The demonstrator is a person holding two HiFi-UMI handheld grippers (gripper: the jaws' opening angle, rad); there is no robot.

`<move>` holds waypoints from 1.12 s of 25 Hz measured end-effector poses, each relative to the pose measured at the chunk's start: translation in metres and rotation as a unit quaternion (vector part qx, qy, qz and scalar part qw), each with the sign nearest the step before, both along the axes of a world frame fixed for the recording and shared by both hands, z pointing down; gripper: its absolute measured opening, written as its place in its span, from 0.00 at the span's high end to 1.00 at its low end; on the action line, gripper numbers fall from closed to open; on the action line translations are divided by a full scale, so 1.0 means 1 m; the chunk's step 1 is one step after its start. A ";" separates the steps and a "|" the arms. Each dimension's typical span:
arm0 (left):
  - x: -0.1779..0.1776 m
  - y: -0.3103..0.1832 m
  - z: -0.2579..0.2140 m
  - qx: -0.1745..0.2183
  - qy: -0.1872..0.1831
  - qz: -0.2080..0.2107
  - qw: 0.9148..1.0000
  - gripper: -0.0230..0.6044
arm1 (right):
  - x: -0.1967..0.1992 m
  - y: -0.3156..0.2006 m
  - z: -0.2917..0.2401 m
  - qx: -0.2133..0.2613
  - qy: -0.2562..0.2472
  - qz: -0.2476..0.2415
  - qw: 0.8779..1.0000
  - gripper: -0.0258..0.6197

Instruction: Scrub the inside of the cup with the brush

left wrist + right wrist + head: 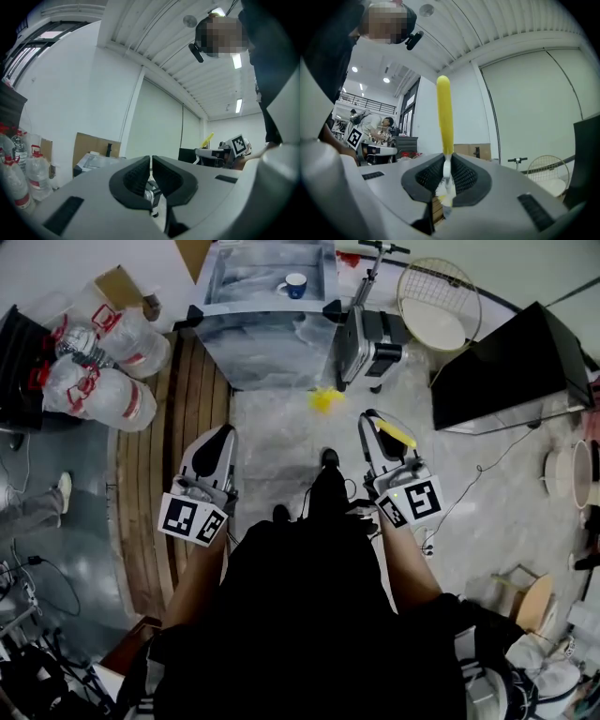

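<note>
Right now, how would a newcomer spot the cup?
Look at the top centre of the head view for the plastic-wrapped table. Toward the right back of its top sits the cup. It is small, blue outside and white inside, the only coloured thing on that crinkled grey surface.

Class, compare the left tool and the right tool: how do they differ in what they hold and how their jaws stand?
The left tool is empty; the right tool grips a yellow brush. The left tool's jaws nearly meet on nothing; the right tool's jaws press on the brush's white neck. Both are shut.
</note>
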State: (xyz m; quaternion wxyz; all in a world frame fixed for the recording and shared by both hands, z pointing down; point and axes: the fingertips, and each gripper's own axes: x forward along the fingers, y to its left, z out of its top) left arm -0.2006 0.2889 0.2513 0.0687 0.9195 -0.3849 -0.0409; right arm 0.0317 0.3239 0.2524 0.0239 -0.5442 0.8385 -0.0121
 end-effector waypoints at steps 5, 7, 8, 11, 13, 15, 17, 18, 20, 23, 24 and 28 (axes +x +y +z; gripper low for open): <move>-0.017 0.041 0.020 -0.029 0.017 0.009 0.999 0.91 | -0.018 0.049 0.011 -0.013 0.011 0.015 1.000 0.89; -0.017 0.052 0.023 -0.040 0.026 0.012 0.999 0.91 | -0.014 0.063 0.010 -0.014 0.016 0.018 1.000 0.89; -0.014 0.058 0.023 -0.042 0.026 0.014 0.999 0.91 | -0.009 0.068 0.009 -0.014 0.018 0.020 1.000 0.89; 0.000 0.071 0.019 -0.043 0.023 0.020 0.999 0.91 | 0.007 0.079 0.005 -0.010 0.019 0.019 1.000 0.89; 0.011 0.080 0.015 -0.044 0.019 0.024 0.999 0.91 | 0.014 0.085 0.005 -0.010 0.014 0.006 1.000 0.89; 0.023 0.089 0.013 -0.044 0.015 0.031 0.998 0.91 | 0.019 0.089 0.009 -0.019 0.009 -0.012 1.000 0.89; 0.039 0.099 0.009 -0.043 0.012 0.034 0.998 0.91 | 0.026 0.097 0.015 -0.033 0.013 -0.024 0.999 0.89; 0.049 0.106 0.006 -0.044 0.010 0.034 0.998 0.91 | 0.031 0.103 0.017 -0.037 0.018 -0.028 0.999 0.89; 0.070 0.118 0.007 -0.040 0.001 0.035 0.999 0.91 | 0.048 0.117 0.019 -0.039 0.023 -0.029 0.999 0.89; 0.095 0.134 0.015 -0.045 -0.014 0.028 0.998 0.91 | 0.078 0.136 0.026 -0.043 0.014 -0.017 0.999 0.89; 0.102 0.140 0.016 -0.048 -0.016 0.026 0.998 0.91 | 0.085 0.142 0.030 -0.045 0.012 -0.015 0.999 0.89; 0.119 0.158 0.026 -0.051 -0.023 0.020 0.998 0.91 | 0.098 0.153 0.041 -0.049 0.016 -0.026 0.998 0.89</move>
